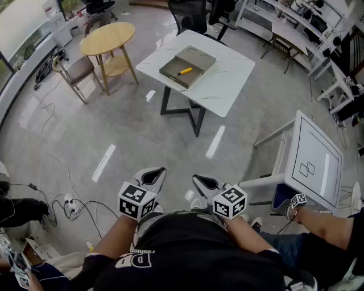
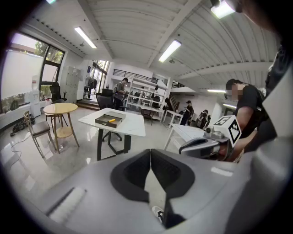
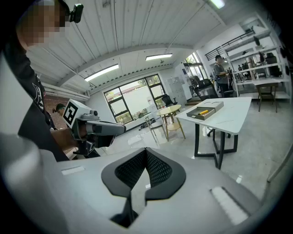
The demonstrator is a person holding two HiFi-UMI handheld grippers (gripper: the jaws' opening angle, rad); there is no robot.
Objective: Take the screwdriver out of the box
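**Both tongs closed and empty; screwdriver lies in the box across the room**

The left tongs (image 2: 150, 154) are closed. Their two dark jaws meet at the tip and nothing is between them. The right tongs (image 3: 145, 152) are closed in the same way and are also empty.

In the head view both tongs are held low, close in front of the person's black shirt (image 1: 187, 250). They sit side by side over the glossy grey floor (image 1: 142, 131), each with its marker cube facing up.

The screwdriver (image 1: 184, 71) has a yellow handle. It lies inside the box (image 1: 196, 59), a shallow grey tray, in the open compartment on the side nearer the person. The far part of the box has two round recesses.

The box rests on a white surface (image 1: 227, 82) with black legs, nearer its far left corner. This surface is well apart from both tongs, with bare floor between them.

A round wooden table (image 1: 108, 35) stands left of the white surface, with a chair (image 1: 77, 69) just beside it. A black office chair (image 1: 190, 16) stands behind the white surface. Cables (image 1: 60, 199) trail over the floor at the left.

At the right, beside a small white desk (image 1: 315, 156), another person's arm (image 1: 324, 224) reaches in.
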